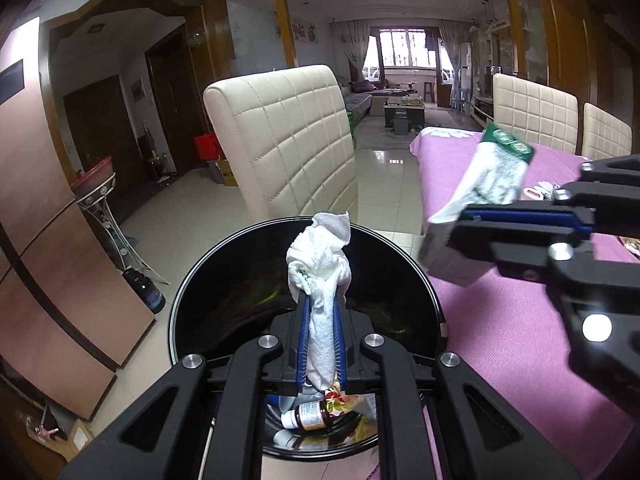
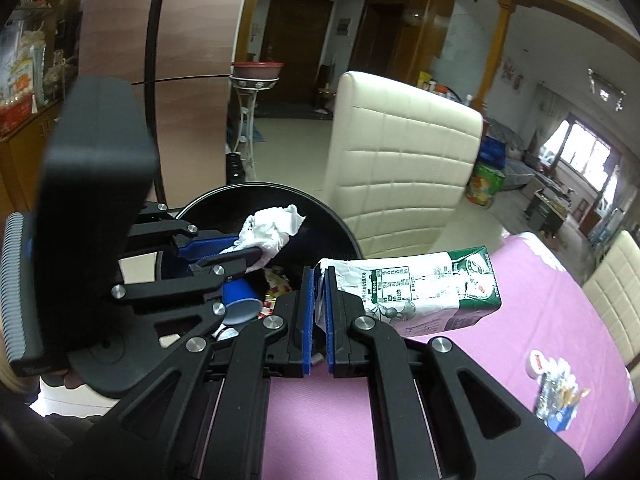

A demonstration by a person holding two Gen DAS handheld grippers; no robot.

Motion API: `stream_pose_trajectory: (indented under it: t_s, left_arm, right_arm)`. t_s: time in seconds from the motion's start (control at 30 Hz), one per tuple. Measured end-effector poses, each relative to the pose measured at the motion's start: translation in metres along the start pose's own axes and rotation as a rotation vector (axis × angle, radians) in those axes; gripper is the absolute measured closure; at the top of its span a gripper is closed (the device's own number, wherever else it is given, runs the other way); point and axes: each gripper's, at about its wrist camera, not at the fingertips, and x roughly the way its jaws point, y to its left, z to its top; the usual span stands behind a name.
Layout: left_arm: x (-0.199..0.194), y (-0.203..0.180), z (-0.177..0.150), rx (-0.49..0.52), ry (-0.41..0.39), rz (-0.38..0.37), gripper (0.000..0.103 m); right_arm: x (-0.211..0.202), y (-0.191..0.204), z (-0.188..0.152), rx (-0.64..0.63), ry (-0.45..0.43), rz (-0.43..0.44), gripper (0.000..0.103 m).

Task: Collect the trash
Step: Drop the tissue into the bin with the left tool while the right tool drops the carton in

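Note:
My left gripper (image 1: 320,300) is shut on a crumpled white tissue (image 1: 320,256) and hangs over the round black trash bin (image 1: 412,280). The bin holds a small brown bottle (image 1: 306,418), a blue cup (image 2: 240,306) and colourful wrappers. My right gripper (image 2: 318,276) is shut on the flattened end of a green and white carton (image 2: 432,288), which sticks out to the right above the pink tablecloth (image 2: 520,320), just beside the bin's rim. In the left wrist view the right gripper (image 1: 460,220) comes in from the right with the carton (image 1: 488,176). In the right wrist view the left gripper (image 2: 256,250) shows with the tissue (image 2: 272,226).
A cream padded chair (image 1: 288,140) stands right behind the bin, and two more (image 1: 536,108) line the table's far side. A small packet and a white cap (image 2: 556,388) lie on the tablecloth. A metal plant stand (image 1: 108,216) and a dark bottle (image 1: 146,290) stand on the tiled floor at left.

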Motion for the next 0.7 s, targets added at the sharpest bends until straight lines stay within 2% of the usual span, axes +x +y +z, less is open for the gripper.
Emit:
stream_pose_trajectory:
  t_s: [0.7]
  left_arm:
    - [0.006, 0.017, -0.003, -0.053, 0.016, 0.024, 0.092]
  right_arm:
    - [0.017, -0.005, 0.009, 0.030, 0.030, 0.104, 0.096]
